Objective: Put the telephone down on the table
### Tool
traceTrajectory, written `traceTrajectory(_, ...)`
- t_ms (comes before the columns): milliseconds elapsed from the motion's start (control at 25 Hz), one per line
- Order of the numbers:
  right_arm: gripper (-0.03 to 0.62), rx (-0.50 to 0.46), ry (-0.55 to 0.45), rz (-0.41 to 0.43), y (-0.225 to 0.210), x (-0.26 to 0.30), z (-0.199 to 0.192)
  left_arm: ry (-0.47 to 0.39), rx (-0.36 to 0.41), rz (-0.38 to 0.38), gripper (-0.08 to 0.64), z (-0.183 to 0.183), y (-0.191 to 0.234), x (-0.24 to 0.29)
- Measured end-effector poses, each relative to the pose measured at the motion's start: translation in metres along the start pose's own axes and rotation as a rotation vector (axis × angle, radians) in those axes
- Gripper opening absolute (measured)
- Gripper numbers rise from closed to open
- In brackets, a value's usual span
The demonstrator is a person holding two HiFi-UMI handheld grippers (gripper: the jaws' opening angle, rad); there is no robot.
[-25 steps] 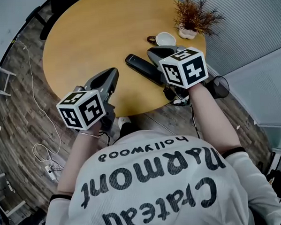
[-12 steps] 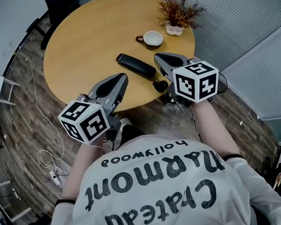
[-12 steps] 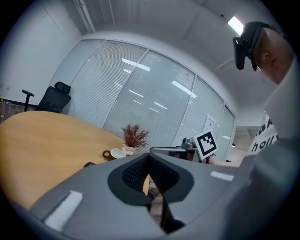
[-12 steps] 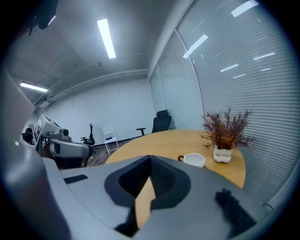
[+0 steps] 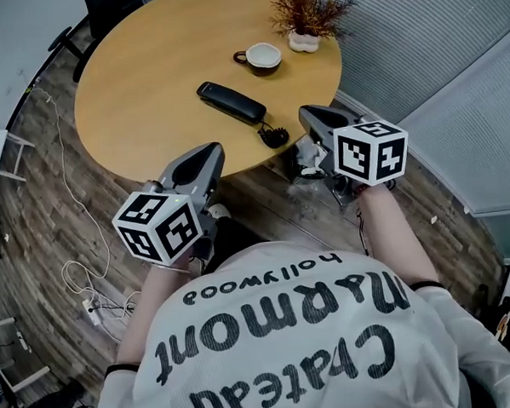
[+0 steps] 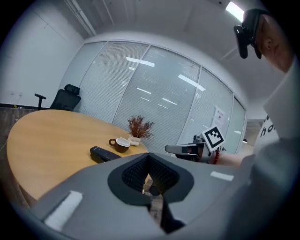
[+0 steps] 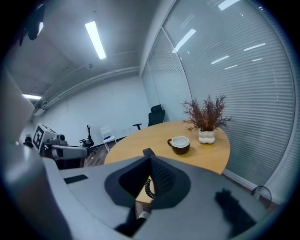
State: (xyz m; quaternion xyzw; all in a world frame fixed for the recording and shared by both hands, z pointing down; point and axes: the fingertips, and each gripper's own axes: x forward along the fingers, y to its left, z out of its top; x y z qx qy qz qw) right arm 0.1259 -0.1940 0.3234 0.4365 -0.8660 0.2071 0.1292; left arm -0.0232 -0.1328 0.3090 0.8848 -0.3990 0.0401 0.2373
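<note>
A slim black telephone (image 5: 231,103) is observed lying flat and unheld on the round wooden table (image 5: 146,68), close to the near edge. Its coiled cord (image 5: 274,137) is bunched at the rim.

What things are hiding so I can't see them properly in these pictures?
Telephone: right gripper view shows only its tip; the right tongs cover the rest.
Coiled cord: head view, bunched at the table edge; where it leads is hidden below.
Plant: head view, top twigs cut off by the upper edge.
Cup: left gripper view, too small to see inside.
</note>
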Motion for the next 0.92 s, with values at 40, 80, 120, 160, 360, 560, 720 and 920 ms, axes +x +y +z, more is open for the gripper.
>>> traceTrajectory(40, 0.014, -0.011, 0.007, 0.004, 0.000, -0.003, -0.002, 0.001, -0.005, 0.008, 0.006, -0.003, -0.001, -0.001)
traceTrajectory(80, 0.014, -0.015, 0.012, 0.008, 0.000, -0.006, -0.004, 0.002, -0.011, 0.013, 0.006, -0.006, -0.003, -0.001)
traceTrajectory(120, 0.014, -0.014, 0.013, 0.013, 0.000, -0.008, -0.005, 0.003, -0.015, 0.016, 0.008, -0.008, -0.005, -0.001)
traceTrajectory(160, 0.014, -0.012, 0.013, 0.017, 0.000, -0.010, -0.006, 0.002, -0.016, 0.019, 0.006, -0.009, -0.006, -0.002)
traceTrajectory(360, 0.014, -0.029, 0.017, 0.024, -0.001, -0.011, -0.008, -0.008, -0.016, 0.037, 0.007, -0.006, -0.007, -0.002)
traceTrajectory(560, 0.015, -0.024, 0.020, 0.030, -0.005, -0.011, -0.010, -0.010, -0.022, 0.050, 0.006, -0.007, -0.008, 0.000)
traceTrajectory(720, 0.014, -0.017, 0.017, 0.033, -0.006, -0.011, -0.011, -0.005, -0.022, 0.055, 0.007, -0.010, -0.009, 0.001)
traceTrajectory(920, 0.014, -0.018, 0.015, 0.039, -0.004, -0.010, -0.014, -0.009, -0.033, 0.066, 0.006, -0.014, -0.008, -0.003)
